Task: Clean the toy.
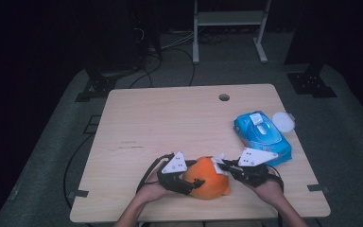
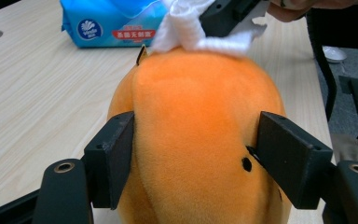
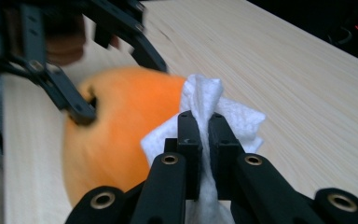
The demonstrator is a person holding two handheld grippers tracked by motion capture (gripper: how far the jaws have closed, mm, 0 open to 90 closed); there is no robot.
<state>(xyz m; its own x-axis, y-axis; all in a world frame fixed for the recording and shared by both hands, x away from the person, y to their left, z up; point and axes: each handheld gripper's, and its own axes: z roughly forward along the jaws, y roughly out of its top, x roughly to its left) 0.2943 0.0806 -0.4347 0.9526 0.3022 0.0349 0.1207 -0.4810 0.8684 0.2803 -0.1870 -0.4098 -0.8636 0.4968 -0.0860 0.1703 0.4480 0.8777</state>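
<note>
An orange plush toy [image 1: 210, 177] lies near the table's front edge, between both hands. My left gripper [image 1: 189, 182] grips it from the left. In the left gripper view its two black pads [image 2: 116, 154] press into the toy's sides [image 2: 200, 130]. My right gripper [image 1: 223, 165] comes in from the right, shut on a crumpled white wipe [image 3: 205, 100]. The wipe [image 2: 191, 28] rests against the top of the toy [image 3: 116, 126], and the cloth bulges out above and below the shut jaws.
A blue pack of wet wipes [image 1: 262, 135] lies at the right of the wooden table [image 1: 170, 123], with a round white lid [image 1: 283, 121] beside it. A cable hole [image 1: 224, 97] sits near the far edge. Dark floor, cables and a metal stand lie beyond.
</note>
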